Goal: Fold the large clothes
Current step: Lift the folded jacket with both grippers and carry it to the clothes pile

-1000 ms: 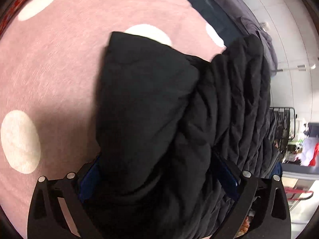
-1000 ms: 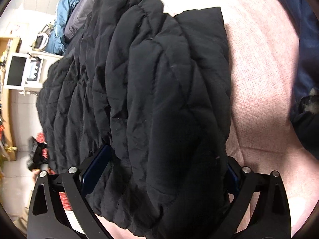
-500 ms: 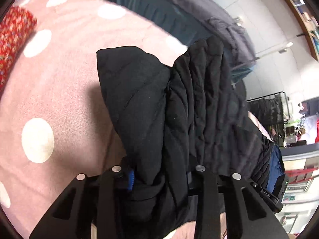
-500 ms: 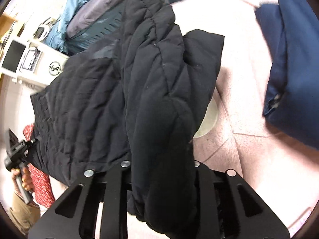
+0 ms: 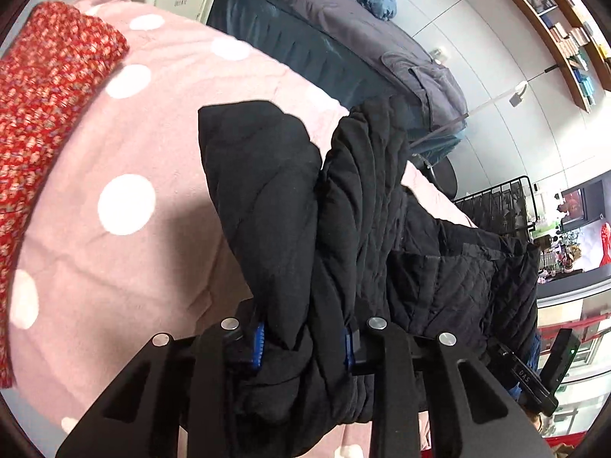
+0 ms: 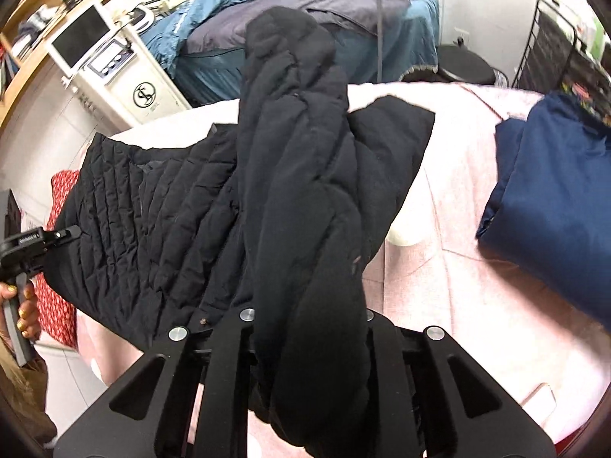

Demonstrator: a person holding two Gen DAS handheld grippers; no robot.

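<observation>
Both grippers closing on the black jacket (image 5: pixel 343 229); L gripper (image 5: pixel 303 343) & R gripper (image 6: pixel 309 320) each pinch an edge, so it hangs above the pink blanket (image 5: pixel 133 267), prob. to fold over.

Pink spotted bed (image 5: pixel 126 267): red knit (image 5: pixel 42 87) at one edge, navy bundle (image 6: pixel 553 198) opposite, black jacket (image 6: pixel 160 221) probably partly resting between.

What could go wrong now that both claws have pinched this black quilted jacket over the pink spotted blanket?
1. The left claw and right claw each pinch a thick bunch of the black quilted jacket, and their jaws are closing; the puffy fabric could slip out.
2. The jacket hangs twisted between them, so the fold may land crooked.
3. A trailing edge could snag the folded navy garment on the pink spotted blanket.
</observation>
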